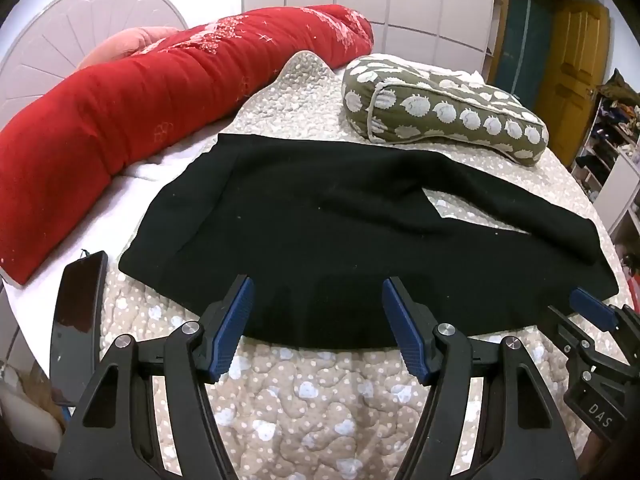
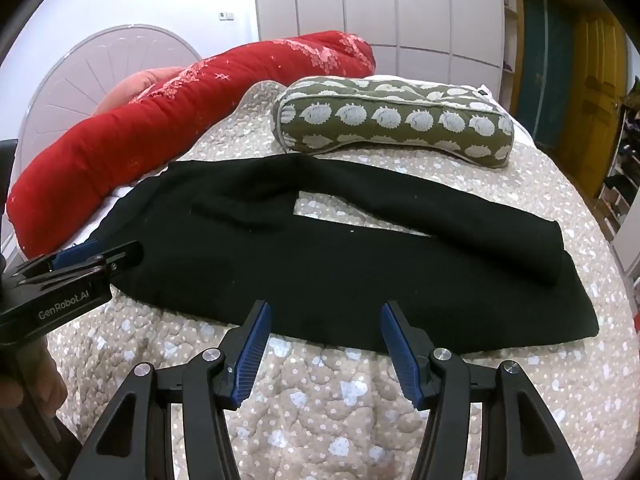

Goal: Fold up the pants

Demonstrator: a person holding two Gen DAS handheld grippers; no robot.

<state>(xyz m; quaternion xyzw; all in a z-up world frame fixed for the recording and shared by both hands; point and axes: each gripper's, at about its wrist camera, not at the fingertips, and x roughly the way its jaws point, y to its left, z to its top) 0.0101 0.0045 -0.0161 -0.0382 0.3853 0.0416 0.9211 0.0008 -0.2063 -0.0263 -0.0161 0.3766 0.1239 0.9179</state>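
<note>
Black pants (image 1: 320, 240) lie spread flat across the quilted bed (image 1: 312, 408), waist to the left, legs running right with a narrow gap between them. My left gripper (image 1: 318, 292) hovers open just over the near hem of the pants, nothing between its blue pads. The right gripper (image 2: 326, 316) is open too, at the near edge of the pants (image 2: 340, 264) further right, with no cloth pinched. In the right wrist view the left gripper (image 2: 86, 252) shows at the left edge; in the left wrist view the right gripper (image 1: 592, 312) shows at the right edge.
A long red bolster (image 1: 140, 96) lies along the bed's far left. An olive pillow (image 1: 436, 108) with white hedgehogs sits behind the pants. A dark phone (image 1: 78, 312) rests at the bed's left edge. Wardrobes and a yellow door (image 1: 572, 60) stand beyond.
</note>
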